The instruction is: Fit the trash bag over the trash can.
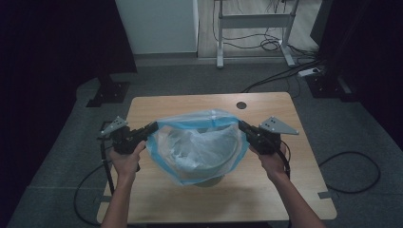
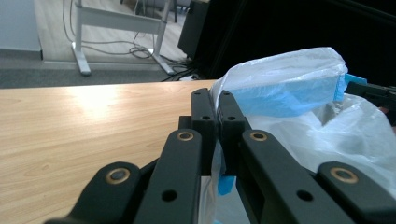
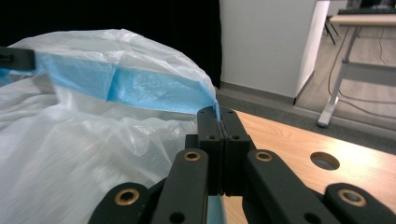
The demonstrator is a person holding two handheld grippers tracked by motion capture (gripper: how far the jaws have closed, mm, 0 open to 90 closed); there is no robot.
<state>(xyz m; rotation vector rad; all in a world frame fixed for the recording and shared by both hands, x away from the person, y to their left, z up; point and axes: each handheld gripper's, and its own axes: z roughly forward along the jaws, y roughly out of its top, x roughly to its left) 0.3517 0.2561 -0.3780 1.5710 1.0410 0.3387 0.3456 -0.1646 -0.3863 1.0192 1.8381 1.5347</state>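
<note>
A thin white plastic bag (image 1: 204, 142) with a blue rim hangs stretched wide between my two grippers above the wooden table (image 1: 285, 190). My left gripper (image 1: 151, 128) is shut on the bag's left rim, and the jaws pinch the film (image 2: 289, 84) at the left gripper's tips (image 2: 215, 100). On the opposite side my right gripper (image 1: 242, 126) is shut on the right rim; its tips (image 3: 223, 116) clamp the blue edge of the bag (image 3: 93, 116). A rounded greyish object (image 1: 209, 180) sits under the bag's bottom, mostly hidden.
A round hole (image 1: 241, 105) is cut in the table near its far edge. Beyond the table stand a white cabinet (image 1: 159, 23), a desk frame (image 1: 254, 21) and a dark stand base (image 1: 109, 92). Cables (image 1: 351, 171) lie on the grey floor.
</note>
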